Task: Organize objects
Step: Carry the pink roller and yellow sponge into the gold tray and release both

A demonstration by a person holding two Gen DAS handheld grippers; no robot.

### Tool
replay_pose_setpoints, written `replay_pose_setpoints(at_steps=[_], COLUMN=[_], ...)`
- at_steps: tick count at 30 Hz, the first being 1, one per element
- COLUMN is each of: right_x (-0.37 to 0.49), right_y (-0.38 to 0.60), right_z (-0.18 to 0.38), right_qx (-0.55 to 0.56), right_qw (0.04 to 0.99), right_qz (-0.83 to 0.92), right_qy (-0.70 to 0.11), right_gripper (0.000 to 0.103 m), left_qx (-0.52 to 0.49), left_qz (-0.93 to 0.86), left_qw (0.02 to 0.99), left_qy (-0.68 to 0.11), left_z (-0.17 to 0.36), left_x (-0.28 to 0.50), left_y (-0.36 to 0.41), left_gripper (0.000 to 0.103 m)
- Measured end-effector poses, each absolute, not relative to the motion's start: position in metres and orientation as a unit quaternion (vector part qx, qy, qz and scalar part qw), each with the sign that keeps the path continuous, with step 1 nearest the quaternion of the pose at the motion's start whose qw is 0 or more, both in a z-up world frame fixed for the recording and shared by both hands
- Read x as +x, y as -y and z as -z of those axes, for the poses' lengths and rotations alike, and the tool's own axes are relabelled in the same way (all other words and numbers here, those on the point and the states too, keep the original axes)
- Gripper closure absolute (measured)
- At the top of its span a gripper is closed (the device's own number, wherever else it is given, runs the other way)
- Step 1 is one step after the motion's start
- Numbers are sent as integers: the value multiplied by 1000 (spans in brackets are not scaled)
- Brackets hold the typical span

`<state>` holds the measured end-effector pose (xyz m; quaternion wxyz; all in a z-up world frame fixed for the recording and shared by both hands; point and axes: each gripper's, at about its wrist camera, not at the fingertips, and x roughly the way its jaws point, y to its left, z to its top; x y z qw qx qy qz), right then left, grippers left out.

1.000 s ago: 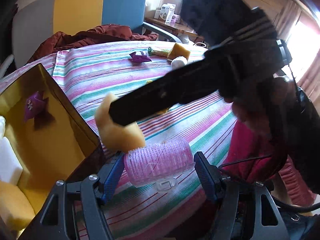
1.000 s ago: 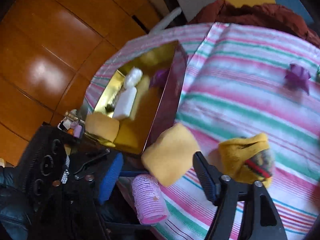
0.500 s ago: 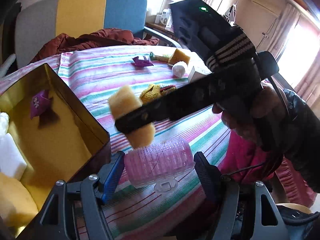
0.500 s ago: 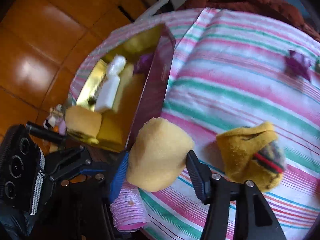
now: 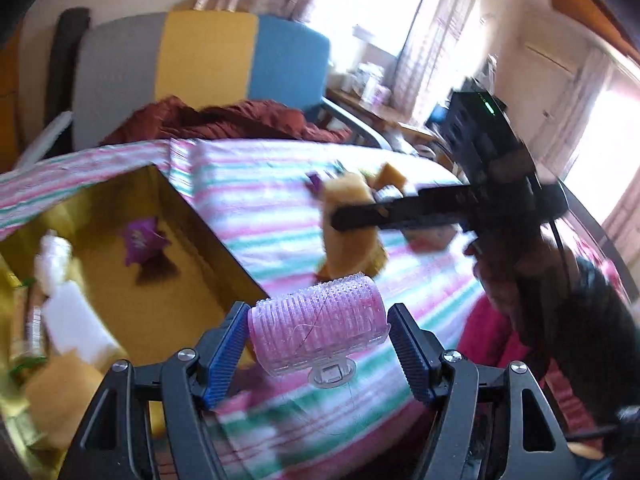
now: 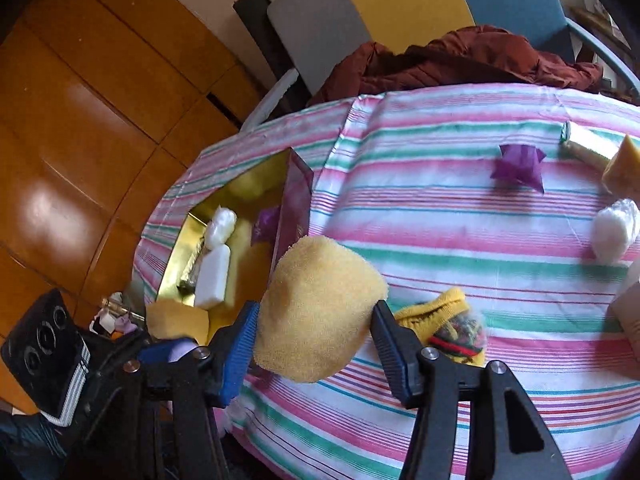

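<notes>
My left gripper (image 5: 316,312) is shut on a pink hair roller (image 5: 320,332), held crosswise just right of the open gold box (image 5: 208,232). My right gripper (image 6: 315,312) is shut on a yellow sponge (image 6: 316,276), lifted off the striped tablecloth (image 6: 440,208) beside the box's near wall (image 6: 294,200). In the left wrist view the same sponge (image 5: 348,208) hangs in the right gripper's black fingers (image 5: 400,212). The box holds a purple wrapper (image 5: 140,240), a white block (image 6: 212,276), a white ball (image 6: 222,222) and another yellow sponge (image 6: 178,320).
On the cloth lie a yellow knit pouch (image 6: 444,320), a purple wrapper (image 6: 518,164), a white ball (image 6: 614,228), a yellow sponge piece (image 6: 622,166) and a gold packet (image 6: 584,142). A chair with a brown jacket (image 6: 460,60) stands behind the table. The wooden floor (image 6: 80,120) lies left.
My right gripper closed on the yellow sponge and raised it off the cloth. My left gripper, still gripping the pink roller, rose and tilted up beside the box.
</notes>
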<state>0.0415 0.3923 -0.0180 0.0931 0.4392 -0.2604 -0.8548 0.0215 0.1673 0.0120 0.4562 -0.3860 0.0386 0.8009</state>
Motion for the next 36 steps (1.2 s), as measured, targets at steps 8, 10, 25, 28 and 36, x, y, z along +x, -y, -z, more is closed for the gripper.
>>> replay_pose_setpoints(at_steps=[8,10,25,28,36], right_x=[25,19,-39,-40,-24], right_y=[-349,-334,-243,-240,-218], right_z=[3,1,37,42,55], right_qx=[438,439,505,513,544], right_qw=[127,143,159,176,221], right_qz=[863,863,834,825,801], right_qy=[217,206,155,157,115], right_gripper=[46,46,36,34,20], left_qx=[-382,-388,-452,-436,-434], left_qz=[-853,-859,-856,-865,-873], left_qw=[356,334,243,238,206], left_qy=[-5,3,56,67,89], left_z=[-37,-40,-25,-32,-20], left_x=[-32,-52,-188,-179,-147], left_y=[-118,-106,-94,-79,-42], left_gripper=[32,32,20,17,17])
